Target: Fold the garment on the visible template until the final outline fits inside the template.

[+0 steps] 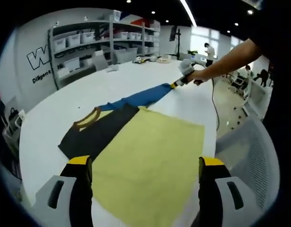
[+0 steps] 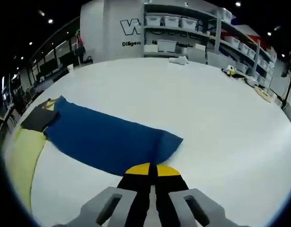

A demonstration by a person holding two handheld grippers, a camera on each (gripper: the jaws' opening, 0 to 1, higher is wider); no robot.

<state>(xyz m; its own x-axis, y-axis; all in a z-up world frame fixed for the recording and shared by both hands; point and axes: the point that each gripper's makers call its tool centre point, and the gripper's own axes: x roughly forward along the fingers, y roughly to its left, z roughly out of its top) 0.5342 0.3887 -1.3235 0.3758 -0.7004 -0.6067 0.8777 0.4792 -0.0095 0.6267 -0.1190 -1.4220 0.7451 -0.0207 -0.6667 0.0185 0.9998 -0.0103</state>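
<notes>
A garment lies on the white table with its black body partly over a pale yellow template sheet. Its blue sleeve stretches away to the far right. There a person's hand holds my right gripper at the sleeve's end. In the right gripper view the blue sleeve runs left to the black body and the template. My right gripper is shut on the sleeve's near edge. My left gripper hovers open over the template's near part, holding nothing.
Shelves with white bins line the far wall, and small items sit at the table's far end. A mesh chair stands by the table's right edge. A white object lies far back on the table.
</notes>
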